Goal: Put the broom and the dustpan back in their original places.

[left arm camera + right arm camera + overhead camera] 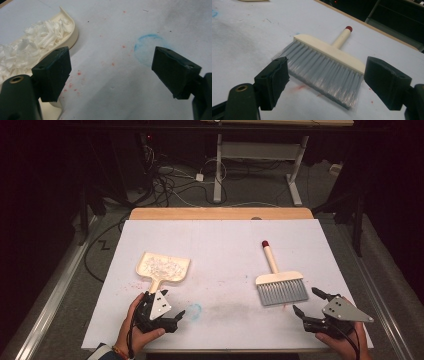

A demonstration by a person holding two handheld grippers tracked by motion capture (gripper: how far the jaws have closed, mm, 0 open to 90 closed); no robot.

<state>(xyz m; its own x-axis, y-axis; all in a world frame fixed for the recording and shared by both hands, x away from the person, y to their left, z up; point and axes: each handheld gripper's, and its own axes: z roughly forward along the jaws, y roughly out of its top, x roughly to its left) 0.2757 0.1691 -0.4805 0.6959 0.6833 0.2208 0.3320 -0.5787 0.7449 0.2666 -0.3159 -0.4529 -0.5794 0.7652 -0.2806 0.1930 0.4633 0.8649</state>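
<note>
A cream dustpan (pixel 163 267) holding white paper shreds (pixel 161 265) lies at the left of the white table top. My left gripper (pixel 167 306) stands open just behind its handle. In the left gripper view the dustpan (pixel 68 27) and its shreds (pixel 37 37) sit by the left jaw, and the gripper (pixel 112 53) has nothing between its jaws. A cream hand brush (pixel 277 282) with grey bristles and a red-tipped handle lies at the right. My right gripper (pixel 310 302) is open just short of the bristles, with the brush (pixel 329 52) ahead of the gripper (pixel 327 62).
A faint blue ring (pixel 194 310) marks the table by my left gripper, and it appears again as a blue ring (pixel 147 48) near the right jaw. Small red specks dot the surface. A wooden strip (pixel 220 213) edges the far side; cables and desk legs lie on the floor beyond.
</note>
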